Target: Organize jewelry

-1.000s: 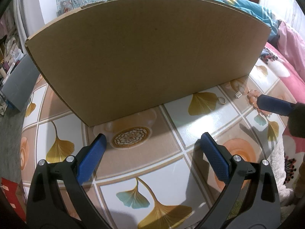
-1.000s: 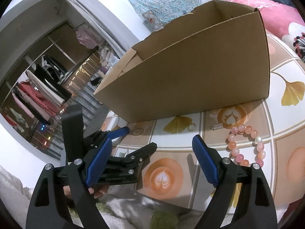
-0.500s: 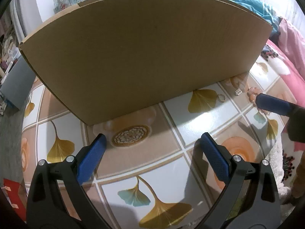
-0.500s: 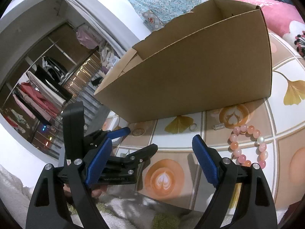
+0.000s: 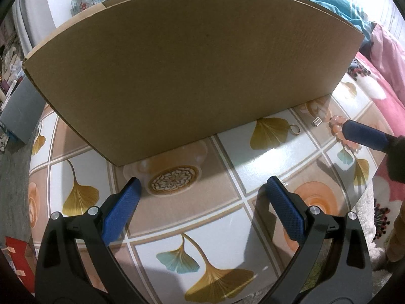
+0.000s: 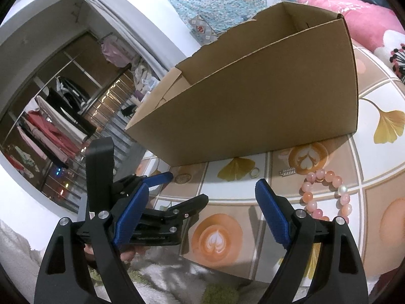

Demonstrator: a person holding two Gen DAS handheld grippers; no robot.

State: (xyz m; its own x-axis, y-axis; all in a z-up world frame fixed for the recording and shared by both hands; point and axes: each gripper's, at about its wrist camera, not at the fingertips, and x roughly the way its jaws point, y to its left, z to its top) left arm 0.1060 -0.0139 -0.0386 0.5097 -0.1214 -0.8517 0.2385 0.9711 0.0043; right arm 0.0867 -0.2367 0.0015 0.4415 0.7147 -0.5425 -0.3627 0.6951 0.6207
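A large open cardboard box [image 5: 189, 63] [image 6: 253, 96] stands on the patterned table. Along its near side lie a round ornate gold piece [image 5: 173, 182] [image 6: 183, 178], a thin ring [image 5: 295, 129] [image 6: 255, 172], a small silver clasp [image 5: 316, 121] [image 6: 287, 171] and a pink bead bracelet [image 5: 336, 126] [image 6: 329, 177]. My left gripper [image 5: 202, 185] [image 6: 182, 190] hangs open just in front of the gold piece, holding nothing. My right gripper [image 6: 202, 188] is open and empty, short of the ring, with the bracelet to its right. One of its blue pads [image 5: 364, 138] overlaps the bracelet in the left wrist view.
The table's [image 5: 177, 228] near edge runs close under both grippers, with a fluffy rug [image 6: 164, 278] below it. Pink bedding [image 6: 354, 12] lies behind the box on the right. A grey bin [image 5: 20, 111] stands left of the table, and a wardrobe with hanging clothes [image 6: 50, 126] beyond.
The box has grown a little larger in the left wrist view. The right wrist view is nearly unchanged. Both grippers stay open and nothing on the table has moved.
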